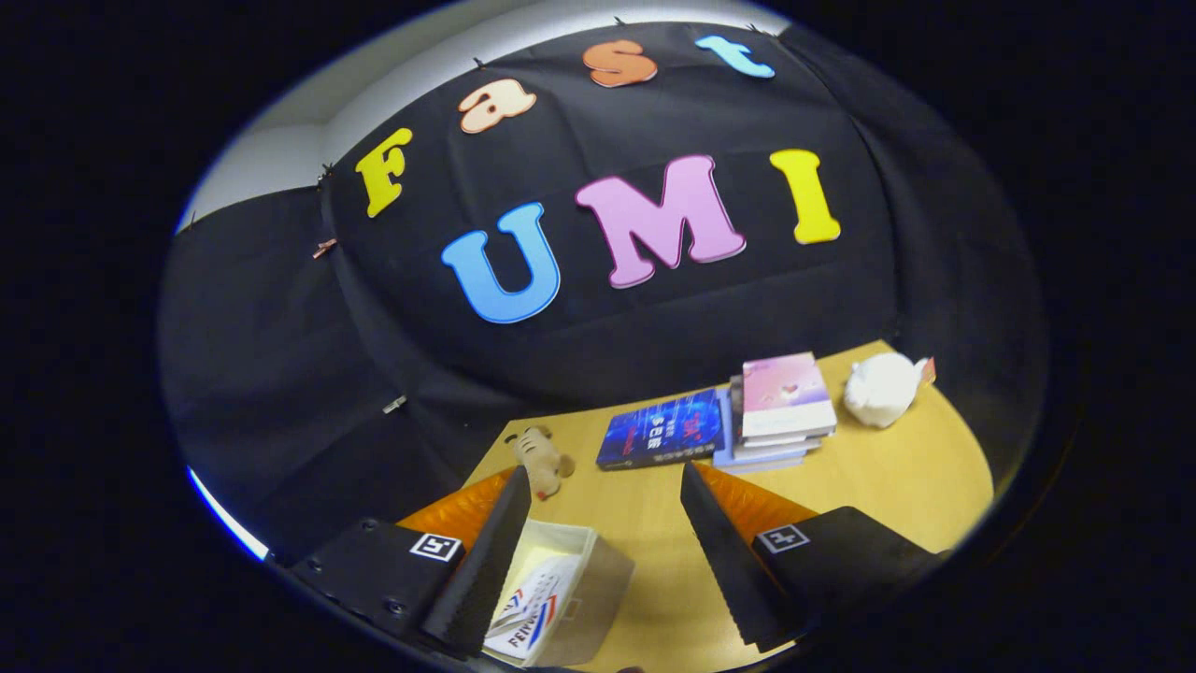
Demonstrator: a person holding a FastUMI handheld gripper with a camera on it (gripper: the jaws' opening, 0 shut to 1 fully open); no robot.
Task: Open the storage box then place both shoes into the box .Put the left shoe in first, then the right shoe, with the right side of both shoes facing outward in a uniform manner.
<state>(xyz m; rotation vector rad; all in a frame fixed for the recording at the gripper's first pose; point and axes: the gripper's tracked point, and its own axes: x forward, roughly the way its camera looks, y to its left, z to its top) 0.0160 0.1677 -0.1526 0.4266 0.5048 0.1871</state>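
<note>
Fingers (486, 561) spread wide, gripping nothing. Storage box (598, 570) sits low between them beside the left finger: pale, rectangular, open-topped (printed sheet inside), on the wooden table (897, 486).

Ridged jaws, square-marker tags, orange gripper (605, 486) housings.

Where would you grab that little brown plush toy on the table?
Probably across its narrow middle, coming down from above. The brown plush toy lies flat on the table, long axis pointing away from the open gripper, just beyond one finger, so the fingers could straddle its slim, soft body.
</note>
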